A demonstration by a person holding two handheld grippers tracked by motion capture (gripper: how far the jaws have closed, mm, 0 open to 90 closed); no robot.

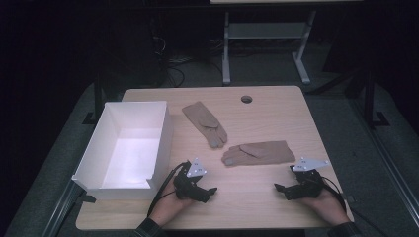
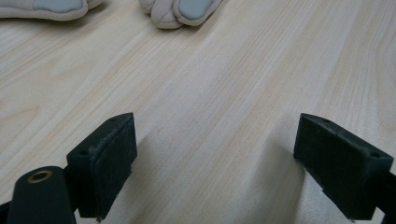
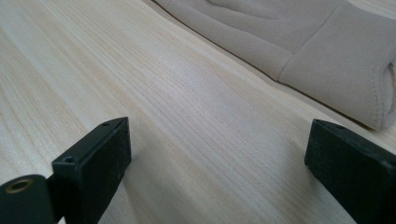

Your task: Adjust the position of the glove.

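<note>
On the near edge of the wooden table I rest both grippers, well apart. My left gripper has its jaws spread wide over bare wood, grasping nothing. My right gripper is likewise released and empty. The near glove lies flat between and just beyond them, its cuff close to my right jaws. The far glove lies behind it, beside the white box.

Dim room, light pooled on light-wood table. Cable hole near far edge. Grey carpet, white metal desk frame behind, cables on floor.
</note>
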